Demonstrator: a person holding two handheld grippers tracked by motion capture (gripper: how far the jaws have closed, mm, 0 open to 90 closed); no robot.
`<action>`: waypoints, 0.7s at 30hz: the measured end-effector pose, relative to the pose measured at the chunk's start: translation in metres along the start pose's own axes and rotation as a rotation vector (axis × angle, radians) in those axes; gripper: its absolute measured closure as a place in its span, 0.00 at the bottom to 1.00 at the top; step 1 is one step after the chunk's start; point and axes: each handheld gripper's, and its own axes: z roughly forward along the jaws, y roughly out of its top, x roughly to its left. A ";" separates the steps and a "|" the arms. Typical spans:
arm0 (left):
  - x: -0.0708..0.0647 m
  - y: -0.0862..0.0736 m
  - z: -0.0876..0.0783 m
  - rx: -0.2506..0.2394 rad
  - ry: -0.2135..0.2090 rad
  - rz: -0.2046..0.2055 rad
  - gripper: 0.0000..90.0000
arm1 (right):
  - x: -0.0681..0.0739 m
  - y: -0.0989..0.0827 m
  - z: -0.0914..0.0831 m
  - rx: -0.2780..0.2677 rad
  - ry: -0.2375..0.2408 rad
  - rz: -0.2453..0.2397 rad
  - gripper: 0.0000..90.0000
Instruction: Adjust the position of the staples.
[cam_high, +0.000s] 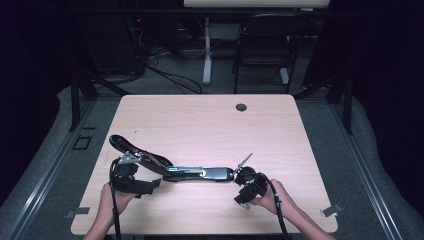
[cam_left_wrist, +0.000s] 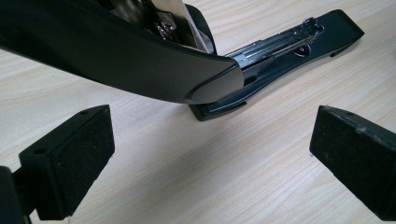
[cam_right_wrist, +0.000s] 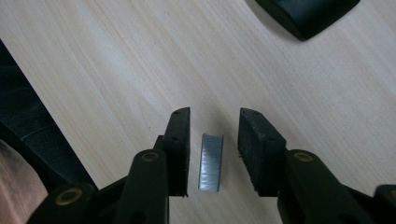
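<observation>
left gripper: held in the left hand at the table's near left. in the left gripper view its jaws stand wide apart with nothing between them but bare wood; pads clear of everything.

stapler: black, opened out, lying on the table between the two grippers. its lid slants up and away to the left, over the left gripper; its base lies flat toward the right, with the metal staple channel exposed. in the left gripper view the lid's rounded tip hangs just above and beyond the jaws, not touching them.

right gripper: held in the right hand at the near right, just beside the stapler's right end. in the right gripper view its jaws are partly open and straddle a strip of staples lying flat on the wood; a gap shows on each side, so nothing is gripped.

surface: pale wood-grain top with a round cable hole near the far edge.

room: dark, grey carpet; a black chair, a white desk leg and loose cables stand beyond the table.
</observation>
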 end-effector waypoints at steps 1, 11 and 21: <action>0.000 0.000 0.000 0.001 -0.001 0.000 0.00 | 0.000 0.000 0.001 0.008 0.002 0.001 0.74; 0.000 0.000 0.002 0.006 -0.011 0.001 0.00 | 0.000 0.000 0.010 0.056 -0.011 0.009 0.80; 0.001 0.000 0.002 0.012 -0.015 -0.001 0.00 | 0.000 0.000 0.014 0.077 -0.038 -0.029 0.86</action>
